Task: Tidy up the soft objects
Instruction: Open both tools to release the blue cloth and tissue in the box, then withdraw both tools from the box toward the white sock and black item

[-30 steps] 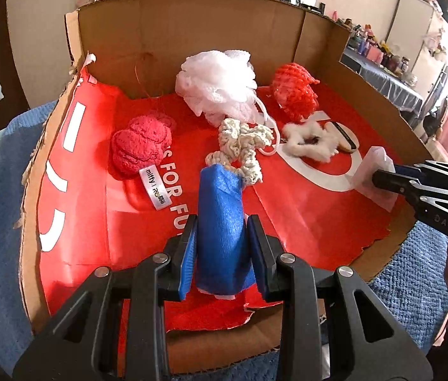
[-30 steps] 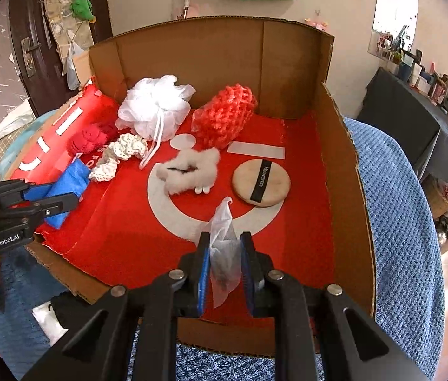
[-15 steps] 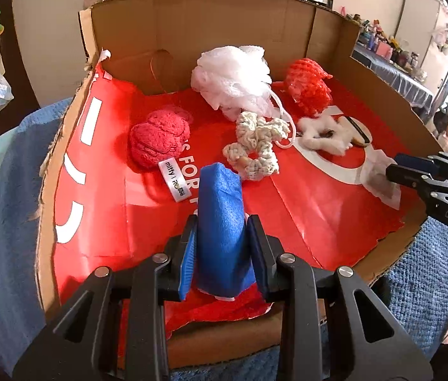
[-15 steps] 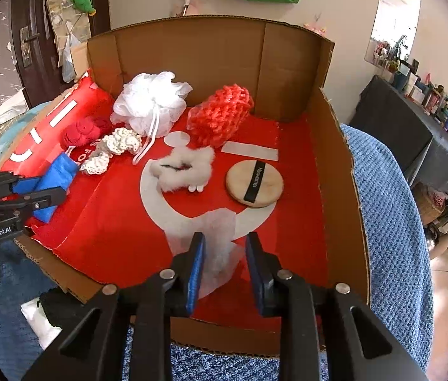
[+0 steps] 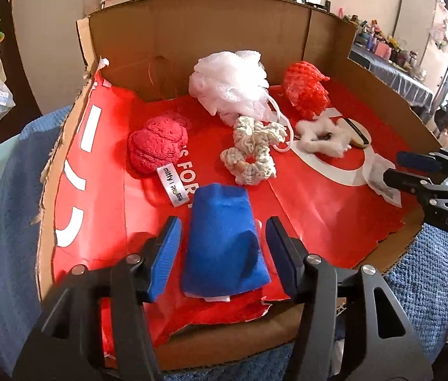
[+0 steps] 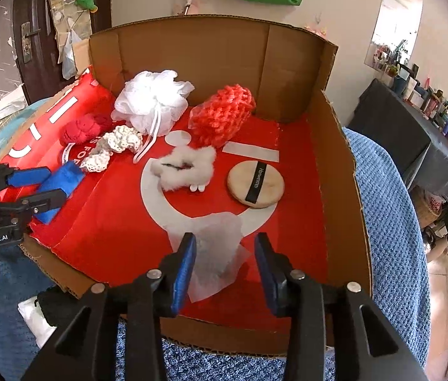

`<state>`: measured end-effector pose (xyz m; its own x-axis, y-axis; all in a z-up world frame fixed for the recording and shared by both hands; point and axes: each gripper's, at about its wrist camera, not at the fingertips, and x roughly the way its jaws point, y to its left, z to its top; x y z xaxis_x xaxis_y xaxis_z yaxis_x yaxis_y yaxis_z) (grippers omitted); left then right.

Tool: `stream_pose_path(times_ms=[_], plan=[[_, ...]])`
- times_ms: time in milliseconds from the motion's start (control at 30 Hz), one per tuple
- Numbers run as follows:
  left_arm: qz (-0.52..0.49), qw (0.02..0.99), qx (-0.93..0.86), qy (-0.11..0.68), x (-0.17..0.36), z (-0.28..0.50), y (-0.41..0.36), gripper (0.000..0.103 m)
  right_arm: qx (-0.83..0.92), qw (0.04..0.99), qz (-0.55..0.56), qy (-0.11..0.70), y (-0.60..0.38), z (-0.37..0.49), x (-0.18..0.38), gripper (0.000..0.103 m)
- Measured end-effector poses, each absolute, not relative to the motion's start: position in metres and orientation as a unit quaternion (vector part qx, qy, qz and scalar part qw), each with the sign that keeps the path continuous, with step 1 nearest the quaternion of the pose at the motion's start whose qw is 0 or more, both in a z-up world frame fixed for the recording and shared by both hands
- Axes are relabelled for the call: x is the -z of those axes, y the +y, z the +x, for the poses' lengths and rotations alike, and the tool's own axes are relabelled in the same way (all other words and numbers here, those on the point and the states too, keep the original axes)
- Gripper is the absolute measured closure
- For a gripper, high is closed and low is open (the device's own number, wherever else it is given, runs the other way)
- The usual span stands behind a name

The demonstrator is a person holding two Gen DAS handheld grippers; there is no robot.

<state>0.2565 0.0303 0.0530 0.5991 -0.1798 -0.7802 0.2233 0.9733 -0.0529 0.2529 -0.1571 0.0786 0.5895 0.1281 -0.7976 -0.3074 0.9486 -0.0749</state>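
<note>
A blue cloth [image 5: 224, 241] lies on the red floor of the cardboard box [image 5: 224, 38], between the opening jaws of my left gripper [image 5: 222, 247], whose pads stand clear of it on both sides. In the right wrist view a thin translucent white sheet [image 6: 217, 247] lies flat on the box floor between the opening jaws of my right gripper [image 6: 224, 263], and the pads do not press it. The left gripper [image 6: 33, 187] also shows at the left of that view, and the right gripper [image 5: 414, 171] at the right of the left wrist view.
Further in lie a white mesh pouf [image 5: 230, 85], a red crochet piece [image 5: 306, 92], a crimson knit ball [image 5: 157, 146], cream crochet rings [image 5: 252, 155], a white fluffy piece [image 6: 186, 168] and a round tan puff [image 6: 255, 184]. Tall box walls [image 6: 335, 171] close the back and right. A blue blanket [image 6: 385, 209] lies under the box.
Both grippers have opened. The blue cloth has left the left pads and settled flat on the box floor. The white sheet has dropped from the right pads and spread out.
</note>
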Motion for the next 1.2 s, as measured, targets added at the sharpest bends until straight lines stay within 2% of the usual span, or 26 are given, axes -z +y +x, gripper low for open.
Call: stream_pose_path(times_ms=[200, 333, 433, 500, 700, 800, 867, 933, 1133, 1200], plan=[[0.014, 0.896, 0.110, 0.430, -0.058, 0.254, 0.035, 0.048, -0.126, 0.888, -0.100, 0.430, -0.157, 0.249, -0.083, 0.053], [0.006, 0.900, 0.110, 0.421, -0.065, 0.247, 0.038, 0.043, -0.128, 0.893, -0.100, 0.421, -0.155, 0.242, -0.091, 0.047], [0.005, 0.906, 0.109, 0.409, -0.074, 0.237, 0.037, 0.037, -0.126, 0.898, -0.101, 0.410, -0.155, 0.235, -0.098, 0.037], [0.006, 0.911, 0.106, 0.399, -0.081, 0.230, 0.037, 0.030, -0.127, 0.901, -0.099, 0.402, -0.156, 0.230, -0.104, 0.036], [0.004, 0.924, 0.097, 0.369, -0.100, 0.206, 0.038, 0.025, -0.127, 0.912, -0.089, 0.381, -0.158, 0.211, -0.119, 0.022], [0.003, 0.929, 0.096, 0.357, -0.107, 0.194, 0.038, 0.025, -0.125, 0.916, -0.087, 0.371, -0.160, 0.202, -0.124, 0.021], [0.002, 0.931, 0.096, 0.352, -0.110, 0.187, 0.038, 0.022, -0.124, 0.918, -0.085, 0.366, -0.161, 0.196, -0.127, 0.016], [0.002, 0.933, 0.097, 0.345, -0.112, 0.180, 0.036, 0.017, -0.125, 0.922, -0.080, 0.359, -0.162, 0.189, -0.128, 0.005], [0.006, 0.940, 0.099, 0.327, -0.117, 0.156, 0.030, 0.016, -0.119, 0.928, -0.078, 0.345, -0.163, 0.171, -0.129, 0.003], [0.003, 0.942, 0.102, 0.321, -0.118, 0.148, 0.028, 0.011, -0.120, 0.930, -0.071, 0.341, -0.165, 0.164, -0.129, 0.001]])
